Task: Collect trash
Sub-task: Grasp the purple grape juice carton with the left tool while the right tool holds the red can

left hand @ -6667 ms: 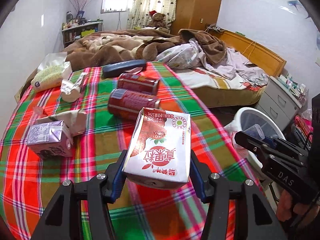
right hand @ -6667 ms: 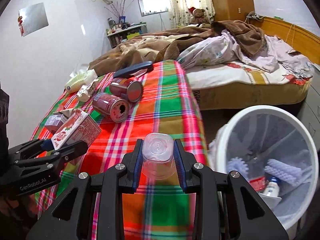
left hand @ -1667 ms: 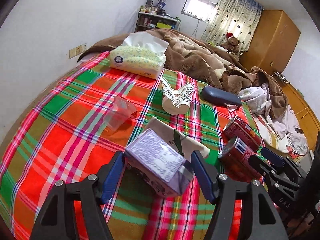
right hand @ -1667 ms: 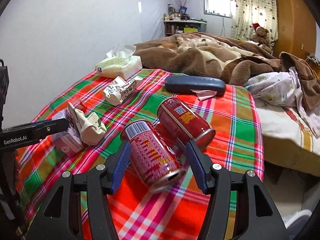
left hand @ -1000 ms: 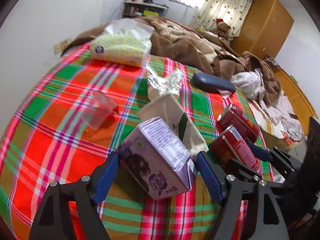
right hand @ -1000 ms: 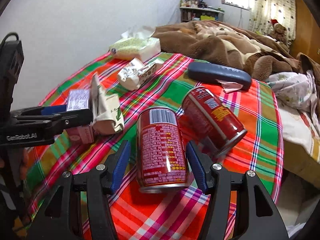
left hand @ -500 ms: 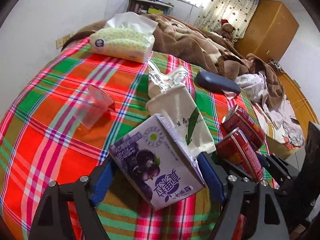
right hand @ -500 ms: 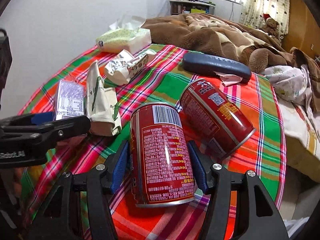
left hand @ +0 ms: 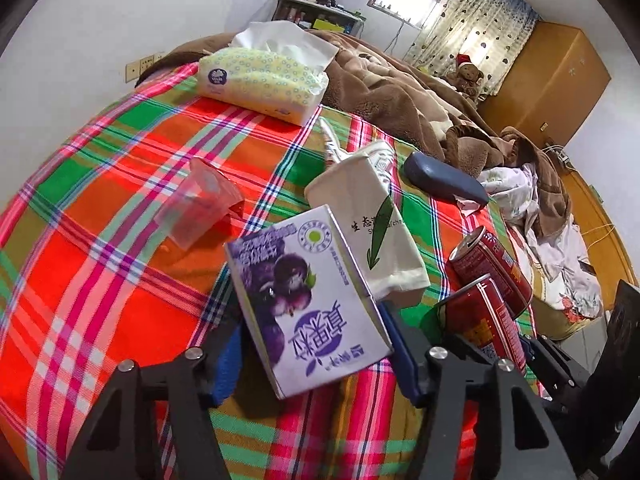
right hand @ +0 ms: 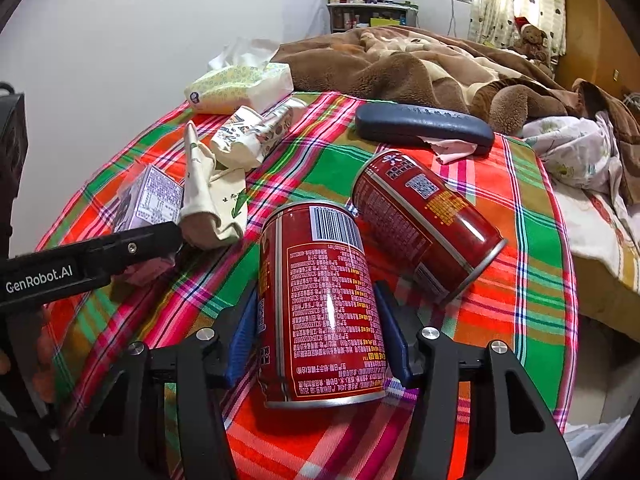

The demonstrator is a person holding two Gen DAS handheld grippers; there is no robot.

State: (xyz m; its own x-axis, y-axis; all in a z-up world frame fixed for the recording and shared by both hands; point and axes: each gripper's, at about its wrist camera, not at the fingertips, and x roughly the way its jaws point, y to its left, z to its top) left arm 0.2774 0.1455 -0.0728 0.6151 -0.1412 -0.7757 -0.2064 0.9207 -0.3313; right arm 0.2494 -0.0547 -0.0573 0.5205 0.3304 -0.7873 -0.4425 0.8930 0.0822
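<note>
My left gripper [left hand: 316,360] is shut on a purple juice carton [left hand: 308,300] and holds it tilted above the plaid cloth [left hand: 100,216]. My right gripper [right hand: 320,344] is shut on a red can [right hand: 320,300], held upright off the cloth. The carton [right hand: 148,200] and left gripper [right hand: 152,240] also show in the right wrist view. A second red can [right hand: 424,232] lies on its side. A cream paper bag [left hand: 372,232], a crumpled printed wrapper [right hand: 252,136] and a clear plastic cup [left hand: 196,204] lie on the cloth.
A tissue pack [left hand: 260,80] sits at the far edge of the cloth. A dark blue case [right hand: 420,128] lies near the brown blanket [right hand: 400,64]. The bed with clothes [left hand: 552,232] is to the right. A wardrobe [left hand: 544,68] stands at the back.
Both grippers closed on their items and lifted them. The purple carton rose and tipped up in the left gripper. The red can was stood upright in the right gripper.
</note>
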